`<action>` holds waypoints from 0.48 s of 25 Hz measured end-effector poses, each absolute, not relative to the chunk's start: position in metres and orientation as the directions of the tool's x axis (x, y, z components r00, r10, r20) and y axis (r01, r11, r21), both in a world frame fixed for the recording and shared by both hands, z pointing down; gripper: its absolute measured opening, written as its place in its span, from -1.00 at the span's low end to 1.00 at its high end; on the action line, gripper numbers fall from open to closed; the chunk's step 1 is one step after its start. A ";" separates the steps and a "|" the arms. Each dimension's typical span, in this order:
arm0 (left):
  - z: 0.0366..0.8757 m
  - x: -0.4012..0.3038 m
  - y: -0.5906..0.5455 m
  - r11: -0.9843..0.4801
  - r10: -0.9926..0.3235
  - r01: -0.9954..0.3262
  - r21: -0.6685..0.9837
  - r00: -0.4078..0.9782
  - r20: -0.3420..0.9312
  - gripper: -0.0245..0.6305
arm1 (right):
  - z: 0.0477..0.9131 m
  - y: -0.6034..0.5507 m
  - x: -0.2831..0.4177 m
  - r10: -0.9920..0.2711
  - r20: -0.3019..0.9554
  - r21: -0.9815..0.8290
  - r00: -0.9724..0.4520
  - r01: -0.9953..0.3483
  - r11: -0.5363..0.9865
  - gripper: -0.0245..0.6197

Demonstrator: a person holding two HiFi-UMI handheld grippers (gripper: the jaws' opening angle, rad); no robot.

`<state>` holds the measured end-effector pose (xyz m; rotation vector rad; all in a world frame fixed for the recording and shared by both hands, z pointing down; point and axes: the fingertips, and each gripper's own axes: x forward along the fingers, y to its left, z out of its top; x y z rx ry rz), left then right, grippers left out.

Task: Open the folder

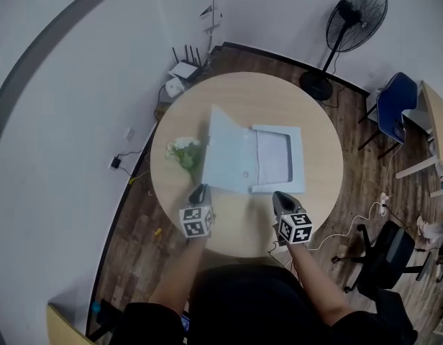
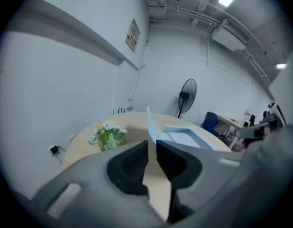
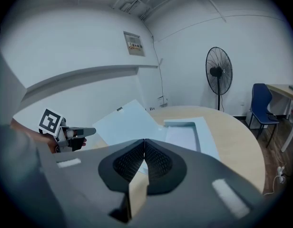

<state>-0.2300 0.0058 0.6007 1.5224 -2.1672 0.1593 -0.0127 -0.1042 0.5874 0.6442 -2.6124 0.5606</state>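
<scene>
On table [image 1: 243, 99], folder [image 1: 236, 160] open, lid raised. Left gripper [image 1: 200, 191] jaws slightly apart, empty; right gripper [image 1: 280, 196] closed, empty. Wall notice [image 3: 134, 44], possibly red-headed, unreadable.

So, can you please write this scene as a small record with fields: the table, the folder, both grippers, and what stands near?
table: round, light wood
folder: light blue, open
cover: tilted up at the folder's left side
inside: white sheet
flowers: small bunch, on the table left of the cover
left gripper: at the table's near edge, jaws slightly apart, nothing between
right gripper: at the near edge, jaws together, empty
beyond the table: standing fan
</scene>
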 end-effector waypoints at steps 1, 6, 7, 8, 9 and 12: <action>0.595 -0.223 0.005 0.382 -0.856 -0.908 0.174 -0.276 0.437 -0.73 | 0.583 -0.109 -0.003 -0.356 0.446 -0.281 -0.821 -0.506 0.815 -0.92; 0.572 -0.185 -0.001 0.382 -0.877 -0.905 0.185 -0.292 0.382 -0.68 | 0.557 -0.133 0.041 -0.389 0.392 -0.248 -0.834 -0.503 0.828 -0.91; 0.567 -0.176 -0.003 0.371 -0.883 -0.910 0.186 -0.284 0.373 -0.67 | 0.553 -0.137 0.049 -0.400 0.382 -0.237 -0.833 -0.506 0.829 -0.91; 0.563 -0.167 -0.004 0.364 -0.890 -0.912 0.190 -0.279 0.361 -0.67 | 0.549 -0.142 0.057 -0.412 0.373 -0.228 -0.831 -0.513 0.828 -0.92; 0.557 -0.159 -0.006 0.362 -0.895 -0.911 0.199 -0.280 0.347 -0.67 | 0.546 -0.146 0.064 -0.425 0.364 -0.223 -0.829 -0.520 0.825 -0.92; 0.540 -0.135 -0.011 0.372 -0.907 -0.897 0.238 -0.297 0.298 -0.72 | 0.540 -0.157 0.082 -0.445 0.346 -0.229 -0.826 -0.534 0.814 -0.91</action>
